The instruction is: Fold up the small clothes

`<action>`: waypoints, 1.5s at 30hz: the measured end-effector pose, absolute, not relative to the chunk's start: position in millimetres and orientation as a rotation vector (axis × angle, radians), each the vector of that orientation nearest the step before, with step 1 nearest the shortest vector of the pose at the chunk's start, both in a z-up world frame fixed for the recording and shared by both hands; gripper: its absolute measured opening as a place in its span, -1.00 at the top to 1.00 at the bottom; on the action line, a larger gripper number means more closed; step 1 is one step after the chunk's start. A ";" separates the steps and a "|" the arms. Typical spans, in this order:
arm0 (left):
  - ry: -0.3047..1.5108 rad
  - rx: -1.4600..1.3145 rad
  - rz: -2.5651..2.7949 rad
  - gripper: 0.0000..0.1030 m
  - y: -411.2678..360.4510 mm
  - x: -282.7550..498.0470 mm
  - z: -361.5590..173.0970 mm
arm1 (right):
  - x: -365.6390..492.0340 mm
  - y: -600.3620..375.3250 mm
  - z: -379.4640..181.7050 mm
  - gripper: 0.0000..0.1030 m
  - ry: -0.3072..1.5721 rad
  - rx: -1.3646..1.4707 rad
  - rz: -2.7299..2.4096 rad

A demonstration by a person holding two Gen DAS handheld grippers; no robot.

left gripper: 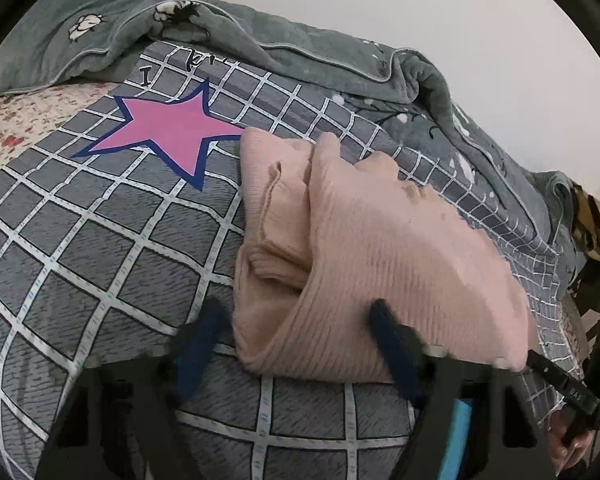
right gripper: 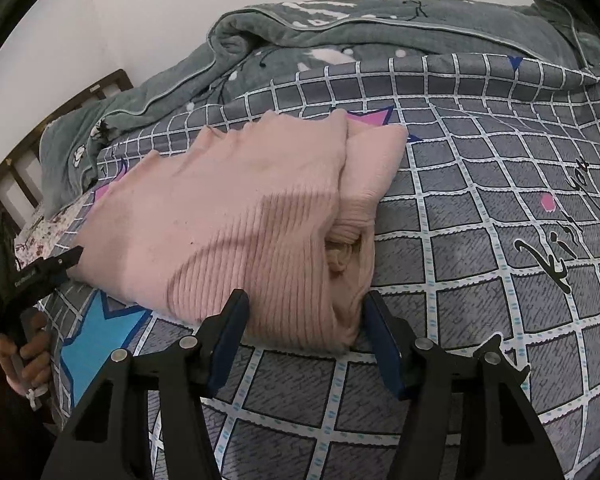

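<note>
A pink ribbed sweater lies folded on the grey checked bed cover. In the left wrist view my left gripper stands open astride the sweater's near corner. One blue pad rests on the knit; the other is blurred, just off its edge. In the right wrist view the sweater has its other near end between the fingers of my right gripper, also open, and the fabric is not pinched. Each view shows the other gripper at the sweater's far edge: right gripper, left gripper.
A grey-green blanket is heaped along the wall behind the sweater. The cover carries a pink star and a blue star. A floral sheet and a wooden bed frame show at the side. A hand holds the left gripper.
</note>
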State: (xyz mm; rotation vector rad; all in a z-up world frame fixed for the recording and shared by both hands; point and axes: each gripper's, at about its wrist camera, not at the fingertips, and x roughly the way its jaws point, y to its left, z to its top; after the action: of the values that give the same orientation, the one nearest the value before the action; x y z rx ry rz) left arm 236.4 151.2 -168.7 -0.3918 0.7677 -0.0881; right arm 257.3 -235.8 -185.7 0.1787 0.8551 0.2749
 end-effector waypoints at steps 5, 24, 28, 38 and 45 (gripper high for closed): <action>0.769 -0.398 -0.091 0.20 151.0 233.8 -171.5 | 256.2 -236.3 -186.3 -0.07 0.855 0.183 0.278; 0.773 -0.537 -0.146 -0.09 161.7 227.2 -175.5 | 247.9 -238.1 -187.4 -0.06 0.856 0.177 0.290; 0.752 -0.542 -0.149 -0.28 156.6 232.5 -175.0 | 247.8 -238.4 -187.7 -0.06 0.854 0.175 0.290; 0.760 -0.570 -0.223 -0.38 154.8 223.8 -173.1 | 248.3 -238.1 -187.6 -0.06 0.853 0.171 0.288; 0.742 -0.594 -0.246 -0.38 150.4 220.4 -173.8 | 249.4 -236.5 -188.1 -0.06 0.848 0.162 0.281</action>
State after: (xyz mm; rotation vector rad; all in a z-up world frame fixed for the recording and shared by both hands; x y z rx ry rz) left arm 220.4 150.4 -173.8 -0.5945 0.7419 -0.2458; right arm 249.4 -236.5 -188.2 0.1621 0.8484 0.2806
